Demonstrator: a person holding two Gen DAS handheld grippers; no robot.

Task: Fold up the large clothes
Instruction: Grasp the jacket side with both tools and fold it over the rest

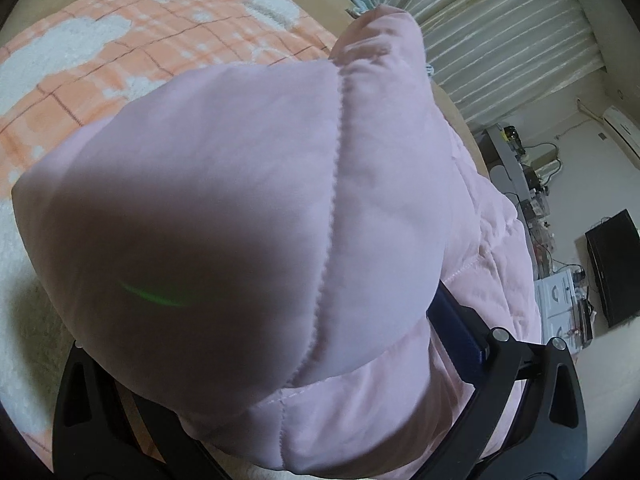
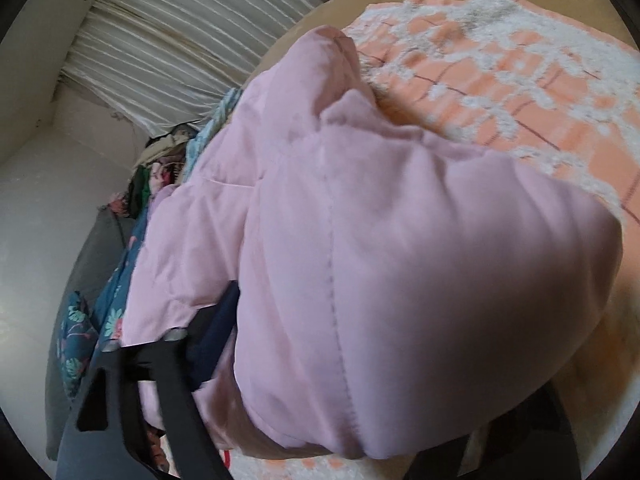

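Observation:
A puffy pink quilted jacket (image 1: 248,184) lies bunched on a bed and fills both views. In the left wrist view it bulges between the fingers of my left gripper (image 1: 260,320). The blue pad of the right finger (image 1: 456,332) presses into its side, and the other finger is hidden under the fabric. In the right wrist view the same jacket (image 2: 400,240) swells between the fingers of my right gripper (image 2: 380,320). There the navy pad of the left finger (image 2: 216,332) sits against a fold, and the far finger is covered.
Under the jacket lies an orange and white checked fleece blanket (image 1: 120,40) on a tan sheet (image 2: 328,4). Floral blue clothes (image 2: 116,308) are piled at the bed's edge. Pale curtains (image 1: 500,32), a cluttered desk (image 1: 520,168) and a black box (image 1: 616,264) stand beyond.

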